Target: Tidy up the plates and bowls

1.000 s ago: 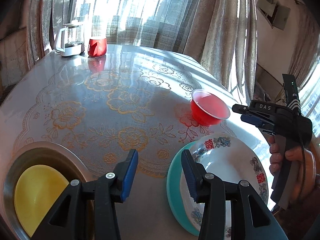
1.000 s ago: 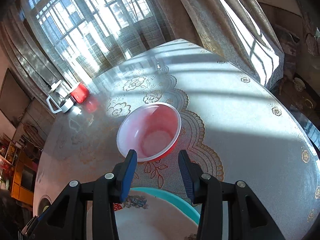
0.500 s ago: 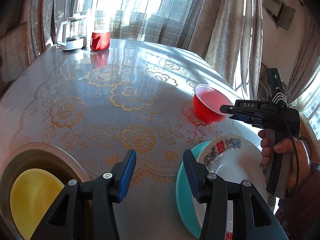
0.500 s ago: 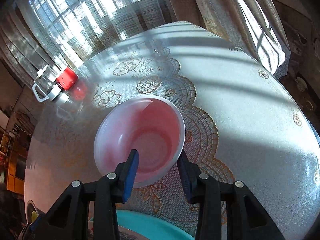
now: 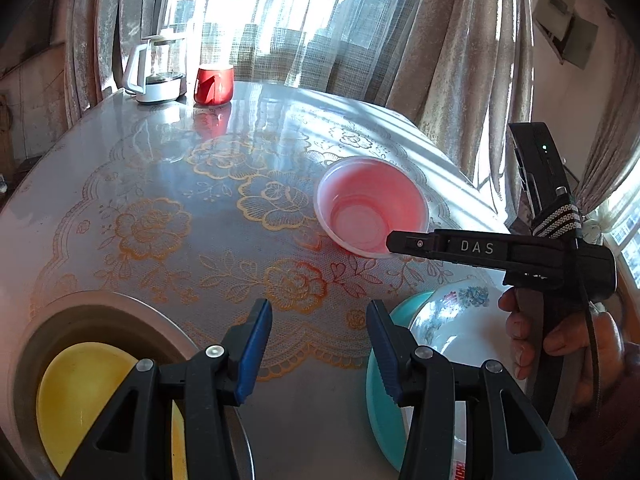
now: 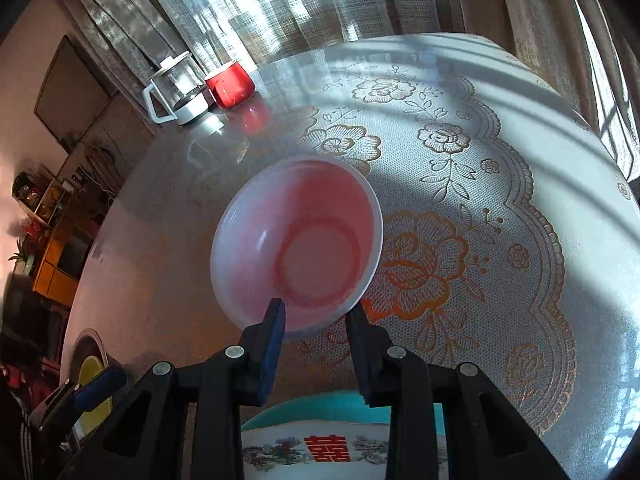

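One pink bowl (image 6: 296, 240) now sits right at the right hand-held gripper (image 6: 316, 316), much closer than a second ago, when it lay well ahead on the tabletop (image 5: 160, 200). The near rim is between the jaws, one finger inside the bowl and one outside, and they are closing; pads not yet clearly pressing the wall. Judged: pickup of the bowl is about to start, probably to stack it.

The left hand-held gripper (image 5: 320, 348) has barely shifted and hangs spread over bare tabletop, holding nothing.

Counts:
- pink bowl: one
- patterned white bowl (image 5: 452, 320): one, resting in one teal plate (image 5: 376, 384)
- yellow plate (image 5: 80, 392): one, inside one metal basin (image 5: 72, 316)
- glass kettle (image 5: 154, 72): one
- red mug (image 5: 213, 84): one
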The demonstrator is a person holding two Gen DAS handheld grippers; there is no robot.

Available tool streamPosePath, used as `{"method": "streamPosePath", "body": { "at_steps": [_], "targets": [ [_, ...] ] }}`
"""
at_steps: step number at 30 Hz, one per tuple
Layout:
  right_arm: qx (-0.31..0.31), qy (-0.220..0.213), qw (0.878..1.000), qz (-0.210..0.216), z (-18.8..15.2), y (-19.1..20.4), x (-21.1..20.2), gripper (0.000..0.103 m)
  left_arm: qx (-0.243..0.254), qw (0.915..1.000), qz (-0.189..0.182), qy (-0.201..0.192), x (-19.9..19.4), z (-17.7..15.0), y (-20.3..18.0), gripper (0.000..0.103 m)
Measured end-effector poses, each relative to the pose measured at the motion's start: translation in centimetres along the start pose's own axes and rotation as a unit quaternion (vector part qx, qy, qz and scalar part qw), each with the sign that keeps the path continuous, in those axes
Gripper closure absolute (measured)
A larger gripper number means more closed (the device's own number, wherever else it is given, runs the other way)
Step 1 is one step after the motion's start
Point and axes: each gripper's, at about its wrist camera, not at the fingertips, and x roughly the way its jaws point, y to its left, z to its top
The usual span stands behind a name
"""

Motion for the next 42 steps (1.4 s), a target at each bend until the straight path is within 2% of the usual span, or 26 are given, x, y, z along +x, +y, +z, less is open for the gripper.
{"method": "streamPosePath", "body": {
  "at_steps": [3, 6, 14, 17, 20, 24, 26, 31, 34, 36, 37, 38, 42],
  "targets": [
    [-0.008, 0.014, 1.0, 0.02, -0.5, 1.0, 0.2, 0.072, -0.014, 0.9999, 0.008, 0.001, 0.0, 0.4, 0.6, 0.053],
    [-0.018, 0.009, 1.0, 0.019, -0.8, 1.4, -0.6, 0.068, -0.032, 0.9995, 0.001, 0.007, 0.1, 0.7, 1.0, 0.054],
    [-0.024, -0.047, 0.999, 0.005, -0.9, 0.4, -4.1, 0.064, -0.036, 0.9992, -0.009, -0.011, 0.3, 1.9, 0.6, 0.053],
    [-0.001, -0.077, 0.997, -0.012, -0.4, -0.9, -4.7, 0.064, -0.042, 0.999, -0.009, -0.007, 1.0, 2.6, 0.5, 0.046],
    [0.032, -0.088, 0.995, -0.023, 0.6, -2.2, -4.4, 0.064, -0.043, 0.9991, 0.002, 0.004, 2.0, 3.6, 0.4, 0.046],
    [0.071, -0.094, 0.992, -0.032, 1.7, -3.5, -3.4, 0.064, -0.075, 0.9968, 0.006, 0.024, 3.8, 5.0, 0.8, 0.047],
    [0.086, -0.094, 0.991, -0.031, 2.1, -4.0, -2.8, 0.066, -0.093, 0.9951, -0.009, 0.033, 4.7, 5.5, 1.0, 0.049],
    [0.096, -0.086, 0.991, -0.03, 2.9, -4.1, -1.7, 0.07, -0.119, 0.9923, -0.02, 0.028, 6.4, 6.5, 0.7, 0.051],
    [0.102, -0.077, 0.992, -0.026, 3.3, -4.1, -1.0, 0.073, -0.137, 0.9888, -0.033, 0.049, 8.0, 6.7, 0.8, 0.058],
    [0.101, -0.067, 0.992, -0.025, 3.4, -4.0, -0.4, 0.078, -0.133, 0.9885, -0.038, 0.061, 9.1, 6.9, 0.4, 0.074],
    [0.099, -0.062, 0.993, -0.021, 3.3, -3.8, -0.2, 0.082, -0.127, 0.989, -0.039, 0.065, 9.4, 6.8, 0.2, 0.077],
    [0.095, -0.057, 0.994, -0.018, 3.2, -3.6, -0.1, 0.084, -0.124, 0.9891, -0.043, 0.067, 9.6, 6.7, 0.1, 0.085],
    [0.073, -0.058, 0.995, -0.025, 2.7, -2.7, -0.2, 0.087, -0.105, 0.9919, -0.042, 0.058, 8.9, 6.0, -0.4, 0.086]
  ]
}}
